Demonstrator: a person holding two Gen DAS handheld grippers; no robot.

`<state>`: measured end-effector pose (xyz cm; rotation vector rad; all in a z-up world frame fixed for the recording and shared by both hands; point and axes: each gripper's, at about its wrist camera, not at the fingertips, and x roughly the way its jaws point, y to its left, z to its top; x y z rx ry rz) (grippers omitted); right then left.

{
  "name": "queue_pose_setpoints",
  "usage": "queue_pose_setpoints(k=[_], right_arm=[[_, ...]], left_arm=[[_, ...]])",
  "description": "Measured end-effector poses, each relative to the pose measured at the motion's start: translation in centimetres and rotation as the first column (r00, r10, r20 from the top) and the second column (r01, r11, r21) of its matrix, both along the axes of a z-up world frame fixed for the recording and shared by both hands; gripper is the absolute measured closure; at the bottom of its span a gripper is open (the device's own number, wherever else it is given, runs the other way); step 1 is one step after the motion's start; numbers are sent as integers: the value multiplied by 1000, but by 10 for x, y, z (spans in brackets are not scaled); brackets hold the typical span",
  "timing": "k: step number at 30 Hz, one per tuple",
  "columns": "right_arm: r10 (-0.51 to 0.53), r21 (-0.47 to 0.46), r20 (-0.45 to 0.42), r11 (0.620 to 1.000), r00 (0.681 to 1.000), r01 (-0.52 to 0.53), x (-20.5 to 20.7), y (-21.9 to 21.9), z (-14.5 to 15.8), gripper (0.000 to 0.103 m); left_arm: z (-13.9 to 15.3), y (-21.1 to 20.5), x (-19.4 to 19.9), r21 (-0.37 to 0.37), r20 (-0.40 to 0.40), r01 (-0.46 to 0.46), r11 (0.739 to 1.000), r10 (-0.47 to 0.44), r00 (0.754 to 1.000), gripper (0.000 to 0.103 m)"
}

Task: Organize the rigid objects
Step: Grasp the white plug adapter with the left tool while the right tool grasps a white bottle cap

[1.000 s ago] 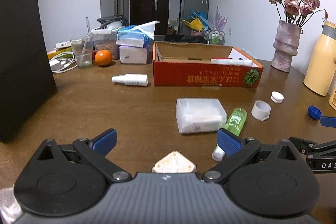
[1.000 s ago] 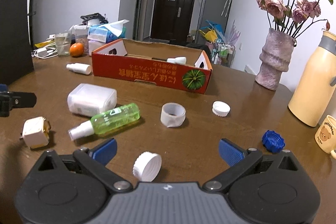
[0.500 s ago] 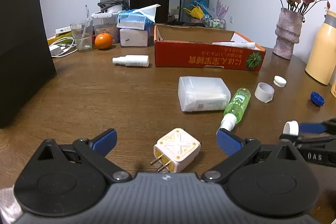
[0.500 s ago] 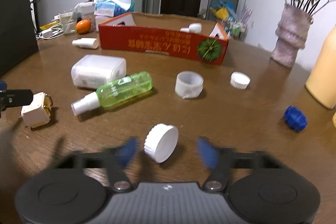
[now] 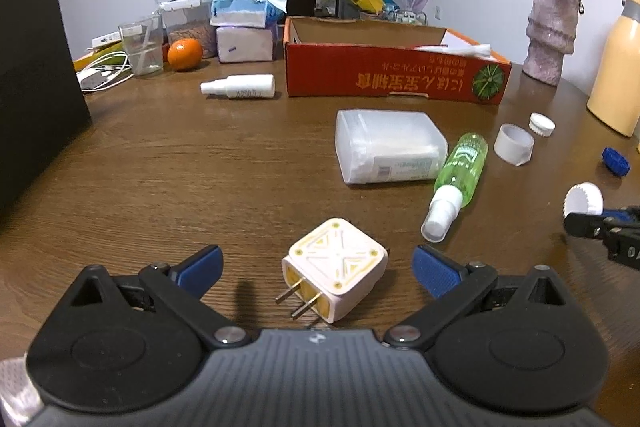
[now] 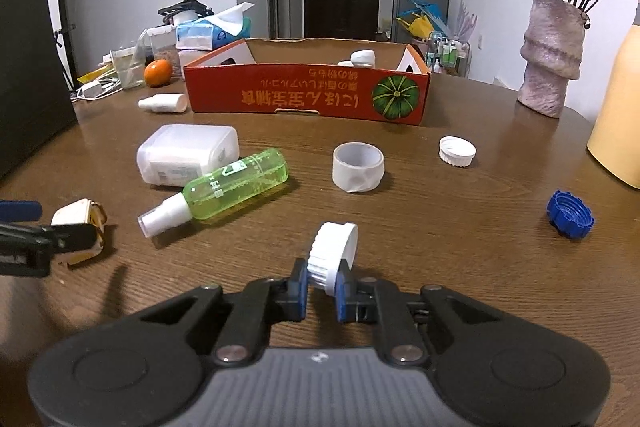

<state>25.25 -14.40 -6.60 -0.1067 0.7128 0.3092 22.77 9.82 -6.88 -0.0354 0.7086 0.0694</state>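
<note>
In the box (image 6: 308, 99): few items. My right gripper (image 6: 322, 293) pinches a white cap (image 6: 334, 257); left gripper (image 5: 318, 269) spread around plug (image 5: 336, 275); bottles, caps remain.

The left tool (image 5: 316, 267) is a matte black plastic body with two round housings, each with a shallow circular disc, flanking a grey ribbed centre plate that bears a small pale logo. Angular black link arms with triangular cut-outs pivot on silver screws and end in blue textured finger pads (image 5: 434, 270). The right tool (image 6: 322, 287) is built alike, with the same blue pads (image 6: 341, 293) and silver screws.
</note>
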Motion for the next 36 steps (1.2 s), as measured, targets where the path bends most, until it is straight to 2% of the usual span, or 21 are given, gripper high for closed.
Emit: queue_pose_setpoints(k=[4,6,9,10,13,25,36], right_arm=[[1,0,1,1000,1000,-1,0,0,0,90],[0,0,2,1000,1000,0,0,0,0,90],[-3,3,2,1000,1000,3,0,0,-1,90],[-4,4,2,1000,1000,4,1,0,-1,90],[-2,4,1,1000,1000,2,0,1,-1,90],[-2,4,1,1000,1000,2,0,0,-1,90],[-8,12,13,1000,1000,8,1,-1,2,90]], left_arm=[[-6,-4,8,12,-14,8,1000,-8,1000,2],[-7,-6,11,22,-15,19,1000,-18,1000,6],[-9,-8,13,22,-19,36,999,-36,999,19],[-11,-8,14,17,-25,45,999,-44,999,31],[-11,-9,13,15,-15,58,998,-58,998,43],[-10,-6,8,-19,1,62,998,-62,998,43],[5,-3,-2,-38,68,48,998,-45,997,43]])
